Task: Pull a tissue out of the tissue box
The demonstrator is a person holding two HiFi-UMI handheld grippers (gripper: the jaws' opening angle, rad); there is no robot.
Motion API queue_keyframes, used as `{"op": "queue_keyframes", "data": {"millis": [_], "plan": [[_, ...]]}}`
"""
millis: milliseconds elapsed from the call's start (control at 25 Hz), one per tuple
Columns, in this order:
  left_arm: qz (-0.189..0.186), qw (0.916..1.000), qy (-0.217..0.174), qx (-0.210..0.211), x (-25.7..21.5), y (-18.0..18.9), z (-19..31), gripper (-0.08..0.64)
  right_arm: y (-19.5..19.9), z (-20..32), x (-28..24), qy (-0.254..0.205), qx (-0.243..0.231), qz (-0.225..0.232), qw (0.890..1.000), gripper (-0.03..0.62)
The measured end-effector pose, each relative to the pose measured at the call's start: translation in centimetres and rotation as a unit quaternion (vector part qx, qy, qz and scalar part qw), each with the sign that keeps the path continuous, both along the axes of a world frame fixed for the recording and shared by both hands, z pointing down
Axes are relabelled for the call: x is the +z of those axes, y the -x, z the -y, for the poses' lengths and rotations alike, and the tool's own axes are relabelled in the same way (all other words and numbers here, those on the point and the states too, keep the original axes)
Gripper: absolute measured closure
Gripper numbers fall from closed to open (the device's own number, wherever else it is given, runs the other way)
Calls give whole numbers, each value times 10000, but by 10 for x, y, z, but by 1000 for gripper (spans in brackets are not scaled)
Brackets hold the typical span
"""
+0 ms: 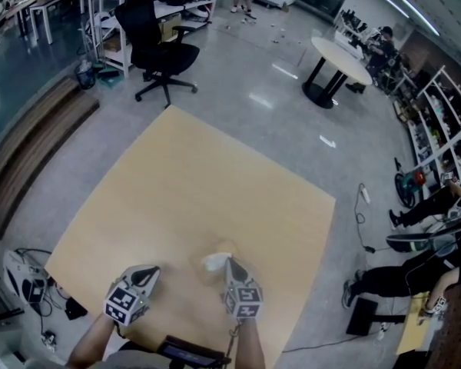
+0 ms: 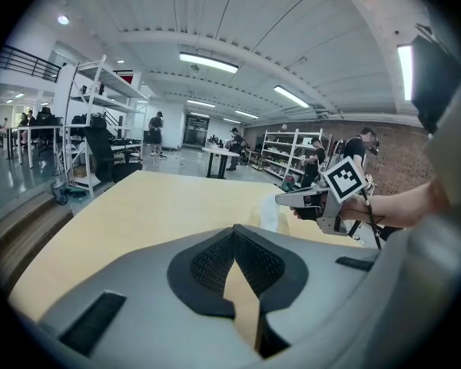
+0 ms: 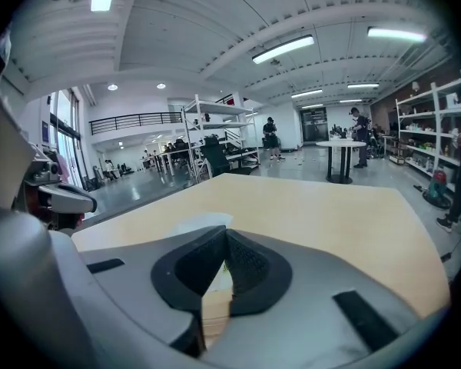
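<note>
Near the surface's front edge: tissue, white, thin, bunched into a soft upright tuft.
Right gripper: jaws closed, pinching the tissue's top.
Left gripper: jaws closed together, nothing between them, apart from the tissue, toward the left corner.

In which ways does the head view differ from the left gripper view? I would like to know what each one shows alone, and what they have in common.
Only the head view: the left gripper seen from above, with its marker cube.
Only the left gripper view: the ceiling lights, and the left gripper's own jaws, closed with nothing between them.
Both: the wooden table, the black chair, and the right gripper shut on the white tissue.
</note>
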State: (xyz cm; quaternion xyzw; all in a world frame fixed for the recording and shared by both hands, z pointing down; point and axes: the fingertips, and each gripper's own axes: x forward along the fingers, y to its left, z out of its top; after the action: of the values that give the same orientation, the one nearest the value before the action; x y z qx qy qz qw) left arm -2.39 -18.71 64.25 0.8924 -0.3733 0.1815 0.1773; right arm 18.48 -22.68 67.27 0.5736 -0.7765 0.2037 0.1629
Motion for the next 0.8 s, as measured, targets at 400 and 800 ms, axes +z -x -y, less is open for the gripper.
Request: {"op": "queue_keyframes", "data": {"millis": [400, 800], "plan": [[-33, 10000, -85, -13, -6, 4, -7, 554, 2, 3, -20, -198, 79, -21, 9998, 590], [-56, 9999, -112, -54, -7, 7, -10, 554, -4, 8, -37, -461, 144, -53, 9988, 591]]}}
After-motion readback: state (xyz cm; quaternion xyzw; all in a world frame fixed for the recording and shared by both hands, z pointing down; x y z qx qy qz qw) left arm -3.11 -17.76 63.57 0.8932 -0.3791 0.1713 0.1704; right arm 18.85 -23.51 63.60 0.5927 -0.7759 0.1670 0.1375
